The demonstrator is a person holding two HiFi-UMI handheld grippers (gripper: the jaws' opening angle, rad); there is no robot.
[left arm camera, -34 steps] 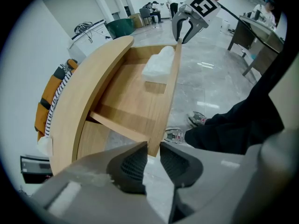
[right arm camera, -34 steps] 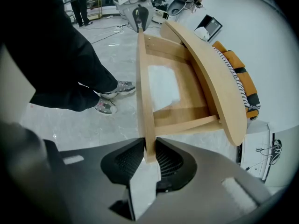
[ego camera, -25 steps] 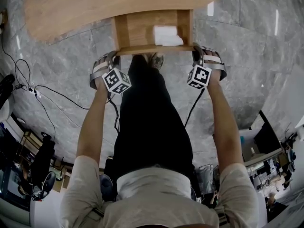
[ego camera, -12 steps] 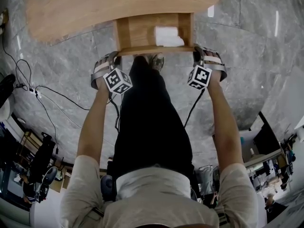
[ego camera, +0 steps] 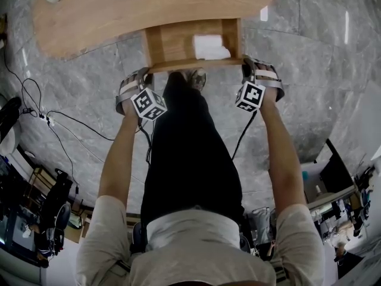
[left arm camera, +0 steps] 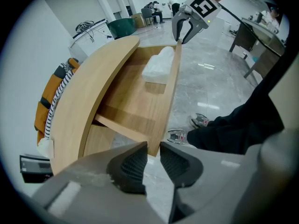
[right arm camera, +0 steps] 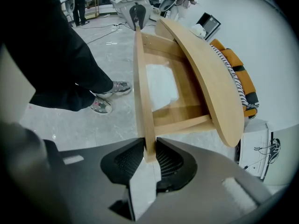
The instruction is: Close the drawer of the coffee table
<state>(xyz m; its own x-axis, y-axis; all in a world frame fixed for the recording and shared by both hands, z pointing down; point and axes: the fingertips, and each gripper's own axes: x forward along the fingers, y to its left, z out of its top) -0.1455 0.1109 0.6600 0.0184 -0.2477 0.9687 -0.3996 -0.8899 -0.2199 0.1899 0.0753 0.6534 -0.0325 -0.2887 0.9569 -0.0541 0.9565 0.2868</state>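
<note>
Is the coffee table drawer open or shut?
Open: the drawer sticks out from under the tabletop, its inside and a white bundle exposed.

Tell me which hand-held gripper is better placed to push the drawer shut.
Right. The right hand-held gripper has the drawer front clamped between its jaws. The left hand-held gripper stands open, with the front's corner at its tips, not gripped.
</note>
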